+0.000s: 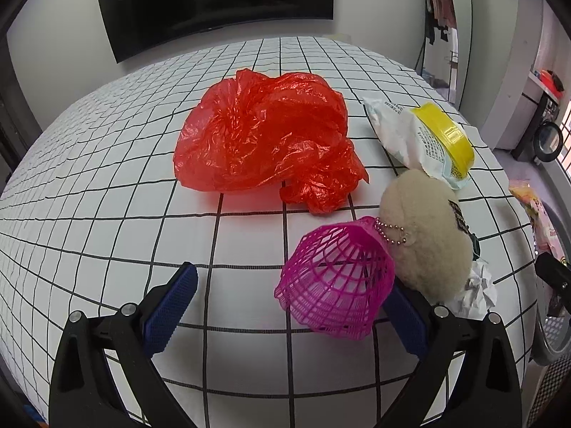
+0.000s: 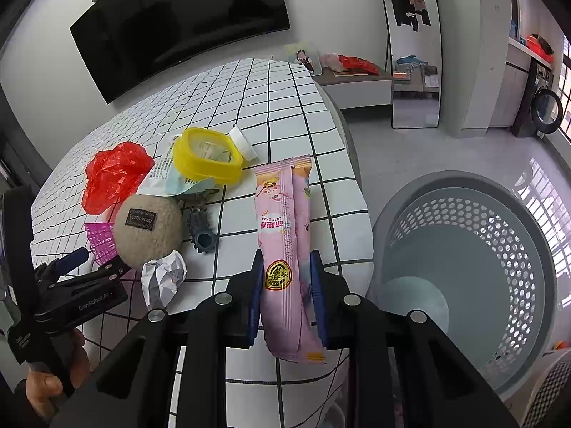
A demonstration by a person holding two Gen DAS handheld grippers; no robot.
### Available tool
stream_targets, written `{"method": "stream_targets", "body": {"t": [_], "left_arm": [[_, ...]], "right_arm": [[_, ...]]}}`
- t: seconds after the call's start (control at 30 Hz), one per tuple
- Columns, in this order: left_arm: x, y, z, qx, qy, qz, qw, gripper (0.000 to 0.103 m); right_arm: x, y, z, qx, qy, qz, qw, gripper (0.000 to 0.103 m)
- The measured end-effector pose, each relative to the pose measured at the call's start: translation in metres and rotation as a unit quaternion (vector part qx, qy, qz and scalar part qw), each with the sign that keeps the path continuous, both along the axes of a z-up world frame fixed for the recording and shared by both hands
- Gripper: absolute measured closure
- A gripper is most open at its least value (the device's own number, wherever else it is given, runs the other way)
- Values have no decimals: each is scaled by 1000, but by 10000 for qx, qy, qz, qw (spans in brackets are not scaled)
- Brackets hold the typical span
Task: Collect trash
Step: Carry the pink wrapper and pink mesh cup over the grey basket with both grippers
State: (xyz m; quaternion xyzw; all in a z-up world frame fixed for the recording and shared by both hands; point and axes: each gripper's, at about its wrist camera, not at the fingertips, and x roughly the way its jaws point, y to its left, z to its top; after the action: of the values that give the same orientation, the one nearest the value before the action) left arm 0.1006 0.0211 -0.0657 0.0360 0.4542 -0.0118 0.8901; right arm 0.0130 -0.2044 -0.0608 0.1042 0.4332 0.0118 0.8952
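Worktop [image 2: 285, 107]: white grid-patterned cover, carrying the litter. Grey perforated bin [image 2: 474, 271] stands on the floor at 3 o'clock of the worktop edge in the right wrist view, its mouth unobstructed.

Red plastic bag [image 1: 264, 135]: crumpled, at 12 o'clock in the left wrist view. Judged very light, limp and slippery; a bunched fold is the surest hold.

Pink snack wrapper [image 2: 285, 232]: clamped low on its length by the right tongs [image 2: 285, 281], which are closed on it; the upper part extends toward 12 o'clock over the worktop's edge. Judged light and flexible, liable to flop or slide if the pinch loosens.

Beige plush ball [image 1: 424, 239] with bead chain: soft, at 2 o'clock of the left tongs [image 1: 289, 299].

Pink mesh basket [image 1: 335, 278]: lies on its side beside the plush. The left tongs stand open around its lower side, pads apparently not pressing. Judged light, springy and thin-walled; grip across the rim, gently.

Crumpled paper [image 2: 164, 274]: just beside the plush, light and compressible.
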Motion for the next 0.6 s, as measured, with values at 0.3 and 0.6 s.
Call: {"method": "stream_targets", "body": {"t": [0.3,0.6], "left_arm": [[6,-9,0,-180,23,-362,9992,51],[-16,1,13,-220,-209,-293,9991,63]], "right_arm": [[-2,1,-5,26,49,-7,10000,79],[-7,1,-1,30,-13,-12,10000,79]]}}
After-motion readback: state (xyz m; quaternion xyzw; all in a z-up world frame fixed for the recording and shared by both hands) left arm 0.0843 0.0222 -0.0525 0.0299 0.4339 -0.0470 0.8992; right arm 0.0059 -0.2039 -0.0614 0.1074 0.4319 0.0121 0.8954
